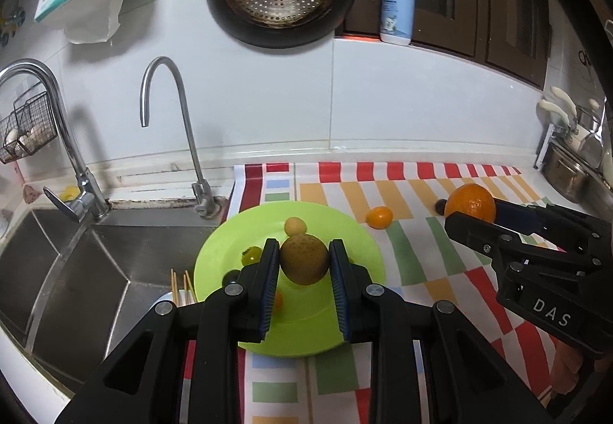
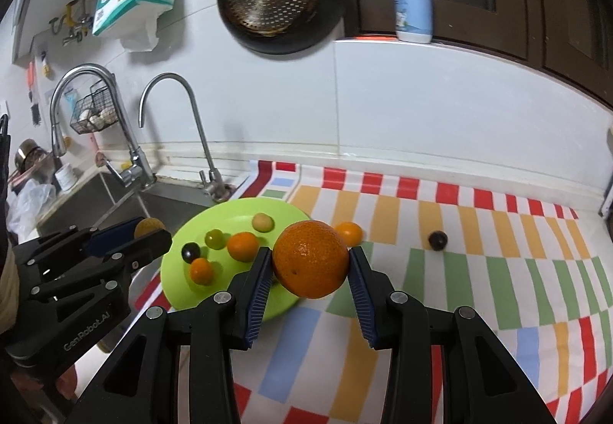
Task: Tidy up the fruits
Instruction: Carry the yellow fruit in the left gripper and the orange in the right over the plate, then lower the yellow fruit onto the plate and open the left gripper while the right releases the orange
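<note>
both grippers loaded, fruit held above plate and cloth

left gripper (image 1: 304,263) is clamped on a brown fruit (image 1: 304,260), pads touching both sides, jaws narrowed to fruit width. it's held over the green plate (image 1: 356,244). right gripper (image 2: 311,268) is pinched on an orange (image 2: 311,263), jaws wider, pads pressed to both flanks; it sits at the plate's right edge, partly over the striped cloth (image 2: 479,270).

on the plate in the right view: pale round fruit (image 2: 262,222), green grape (image 2: 214,239), dark grape (image 2: 190,252), two small oranges (image 2: 243,246) (image 2: 201,270). off the plate on the cloth: a small orange fruit (image 2: 349,232) just behind the held orange, and a dark fruit (image 2: 437,240) well apart to the right. sink (image 1: 76,270) left of the plate.
</note>
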Demonstrator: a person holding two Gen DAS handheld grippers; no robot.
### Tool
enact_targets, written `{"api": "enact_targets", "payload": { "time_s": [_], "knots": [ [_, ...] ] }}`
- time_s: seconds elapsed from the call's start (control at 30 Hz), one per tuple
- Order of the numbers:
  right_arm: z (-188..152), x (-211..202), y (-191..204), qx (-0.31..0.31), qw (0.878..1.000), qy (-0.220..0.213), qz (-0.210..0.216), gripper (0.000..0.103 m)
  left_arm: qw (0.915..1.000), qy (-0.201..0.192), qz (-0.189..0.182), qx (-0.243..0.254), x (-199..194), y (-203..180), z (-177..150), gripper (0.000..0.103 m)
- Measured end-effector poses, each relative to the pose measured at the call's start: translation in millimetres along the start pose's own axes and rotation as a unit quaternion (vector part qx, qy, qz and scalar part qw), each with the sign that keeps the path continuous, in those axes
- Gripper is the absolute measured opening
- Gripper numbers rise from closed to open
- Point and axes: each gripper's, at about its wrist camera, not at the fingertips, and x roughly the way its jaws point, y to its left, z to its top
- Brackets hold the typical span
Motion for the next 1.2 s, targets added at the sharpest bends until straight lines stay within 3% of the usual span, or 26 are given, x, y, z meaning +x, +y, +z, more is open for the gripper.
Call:
{"api": "enact_targets", "payload": {
  "time_s": [0.3, 0.73, 1.1, 1.2],
  "knots": [
    [12.7, 29.1, 11.0, -0.024, 0.999, 0.014, 0.017, 0.041, 0.9999, 0.008, 0.009, -0.01, 22.8, 15.4, 6.0, 0.026],
    [14.6, 99.0, 15.6, -0.032, 0.996, 0.067, 0.05, 0.041, 0.9975, 0.062, 0.014, -0.032, 70.2, 35.4, -2.3, 0.026],
    [11.3, 141.8, 15.0, -0.031, 0.993, 0.098, 0.065, 0.041, 0.9955, 0.093, 0.006, -0.021, 96.7, 33.4, -6.6, 0.026],
    [11.5, 145.8, 13.6, -0.026, 0.992, 0.099, 0.068, 0.041, 0.9956, 0.09, 0.007, -0.025, 96.1, 35.5, -4.8, 0.036]
  ]
}}
